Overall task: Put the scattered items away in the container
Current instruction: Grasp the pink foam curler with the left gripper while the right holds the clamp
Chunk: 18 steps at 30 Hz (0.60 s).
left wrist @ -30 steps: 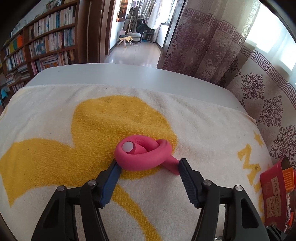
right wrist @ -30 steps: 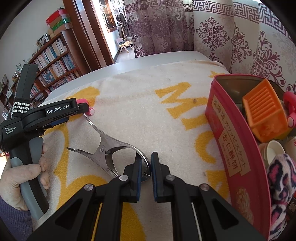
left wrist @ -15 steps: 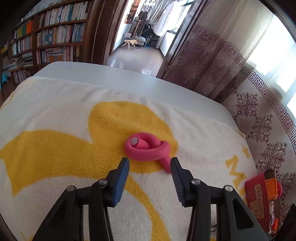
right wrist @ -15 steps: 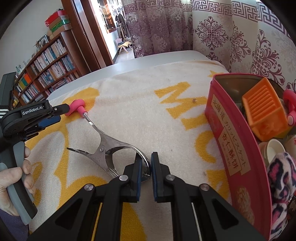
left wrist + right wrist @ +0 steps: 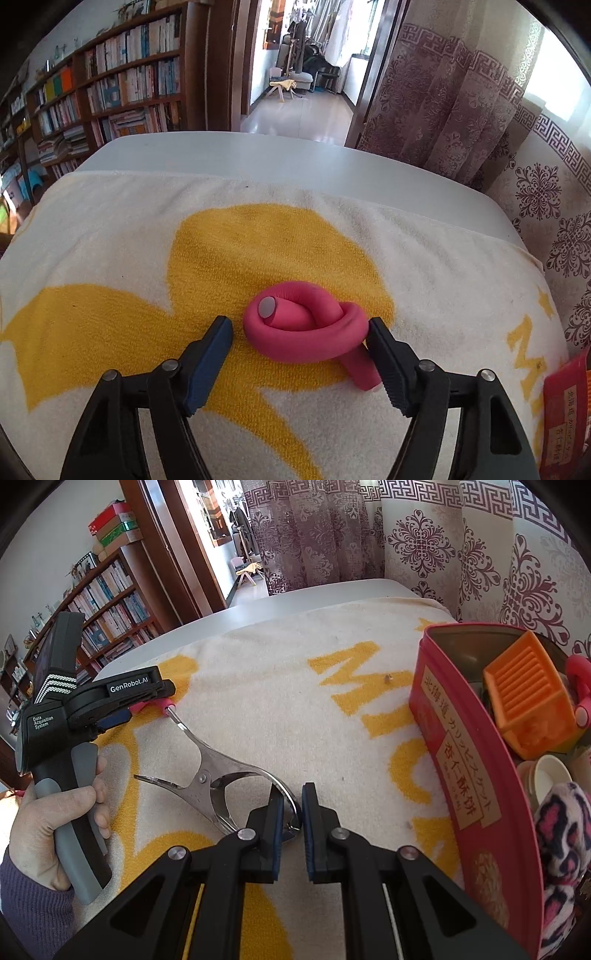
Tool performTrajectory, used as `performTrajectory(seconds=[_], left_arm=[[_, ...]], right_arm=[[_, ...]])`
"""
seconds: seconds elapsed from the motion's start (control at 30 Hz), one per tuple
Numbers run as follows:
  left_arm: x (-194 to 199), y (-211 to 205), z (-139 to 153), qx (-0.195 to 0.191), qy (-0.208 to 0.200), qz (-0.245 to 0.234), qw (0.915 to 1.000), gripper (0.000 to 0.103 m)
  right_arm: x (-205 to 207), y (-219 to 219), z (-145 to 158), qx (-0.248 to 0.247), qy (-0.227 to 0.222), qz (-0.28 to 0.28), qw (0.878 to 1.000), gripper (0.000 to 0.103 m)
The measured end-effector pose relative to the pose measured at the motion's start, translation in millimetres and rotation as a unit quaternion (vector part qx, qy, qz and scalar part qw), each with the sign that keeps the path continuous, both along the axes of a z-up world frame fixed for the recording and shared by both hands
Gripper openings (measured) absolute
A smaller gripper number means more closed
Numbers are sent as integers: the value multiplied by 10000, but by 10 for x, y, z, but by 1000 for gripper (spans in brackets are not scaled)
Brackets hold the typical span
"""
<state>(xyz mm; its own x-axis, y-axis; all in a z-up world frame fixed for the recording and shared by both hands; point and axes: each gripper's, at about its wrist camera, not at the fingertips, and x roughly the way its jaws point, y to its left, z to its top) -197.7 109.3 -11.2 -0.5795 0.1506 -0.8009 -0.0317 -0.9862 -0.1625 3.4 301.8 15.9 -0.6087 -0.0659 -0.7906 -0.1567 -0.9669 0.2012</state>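
left wrist: left tool (image 5: 299, 326) spread around pink foam roller (image 5: 306, 328); right tool (image 5: 292, 805) pinching metal clamp (image 5: 221, 775).

Lighting: bright daylight, sharp focus.
Backlit curtains (image 5: 461, 122) glare upper right; strong fisheye bending; black vignette at corners.

Left wrist view: set low behind the left gripper (image 5: 299, 328), looking forward along its fingers, close over the towel (image 5: 110, 236), toward the bookshelves (image 5: 110, 85) and doorway (image 5: 295, 66). Right wrist view: set low behind the right gripper (image 5: 293, 805), close over the same towel (image 5: 295, 686), facing the curtains (image 5: 443, 542). Shared ground: the towel, the pink foam roller (image 5: 306, 332) (image 5: 162, 704), the red tin (image 5: 565, 410) (image 5: 461, 768), bookshelves (image 5: 107, 605). The right view also takes in the left gripper (image 5: 147, 701) from its side.
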Motion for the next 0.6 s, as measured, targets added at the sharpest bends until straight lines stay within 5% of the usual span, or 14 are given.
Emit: performTrajectory(seconds=[0.6], left_arm=[[899, -474, 586, 438, 539, -125, 9975, 67]], right_arm=[[141, 19, 269, -208, 640, -17, 9977, 11]])
